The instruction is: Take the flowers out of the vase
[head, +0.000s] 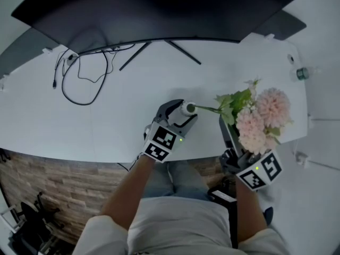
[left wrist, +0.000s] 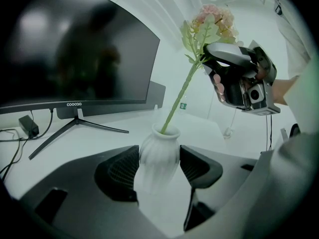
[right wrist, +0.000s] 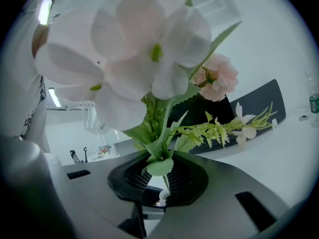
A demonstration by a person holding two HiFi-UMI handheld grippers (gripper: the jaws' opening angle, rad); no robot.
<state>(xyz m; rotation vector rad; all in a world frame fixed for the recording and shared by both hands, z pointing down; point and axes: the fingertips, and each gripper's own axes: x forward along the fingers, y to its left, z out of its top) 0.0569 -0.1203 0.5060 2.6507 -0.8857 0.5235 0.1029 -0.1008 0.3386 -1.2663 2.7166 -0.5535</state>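
Note:
A white ribbed vase (left wrist: pixel 158 156) stands on the white desk, and my left gripper (left wrist: pixel 160 169) is shut on its body. In the head view the vase (head: pixel 187 108) shows between that left gripper's (head: pixel 175 120) jaws. A bunch of pink flowers (head: pixel 261 119) with green leaves leans right from the vase; its green stem (left wrist: pixel 180 96) still runs into the vase mouth. My right gripper (right wrist: pixel 160 179) is shut on the flowers' leafy stem, just under the blooms (right wrist: pixel 134 59). From the left gripper view, the right gripper (left wrist: pixel 238 78) hangs up right of the vase.
A large curved dark monitor (head: pixel 154 9) on a forked stand (left wrist: pixel 75 127) fills the back of the desk (head: pixel 106 126). Black cables (head: pixel 82 78) lie at the back left. A small bottle (head: pixel 302 73) stands at the far right. The desk's front edge is near my body.

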